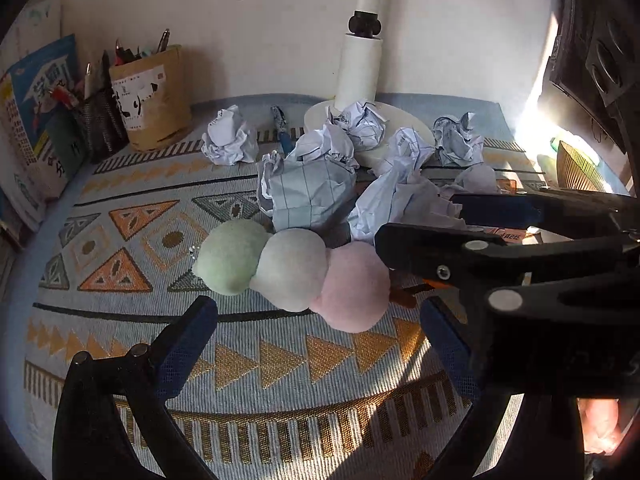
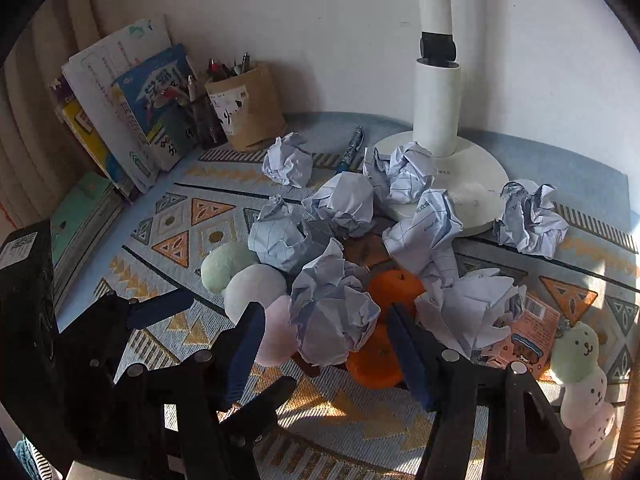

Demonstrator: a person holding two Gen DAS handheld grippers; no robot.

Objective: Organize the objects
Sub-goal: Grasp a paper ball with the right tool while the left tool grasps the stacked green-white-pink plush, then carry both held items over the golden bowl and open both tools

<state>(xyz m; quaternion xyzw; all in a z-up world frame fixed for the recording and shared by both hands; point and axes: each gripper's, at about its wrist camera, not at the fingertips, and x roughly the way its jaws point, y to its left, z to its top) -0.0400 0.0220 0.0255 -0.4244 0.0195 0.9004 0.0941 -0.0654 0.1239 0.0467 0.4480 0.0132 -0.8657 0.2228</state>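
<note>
Straddling paper ball (image 2: pixel 334 312) | right gripper (image 2: pixel 326 344) fingers apart | clutter close around

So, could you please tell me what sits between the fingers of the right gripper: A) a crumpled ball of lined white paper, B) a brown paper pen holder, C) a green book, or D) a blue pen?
A: in the right wrist view, a crumpled ball of lined white paper sits between the fingers of the right gripper, in front of an orange fruit.
</note>
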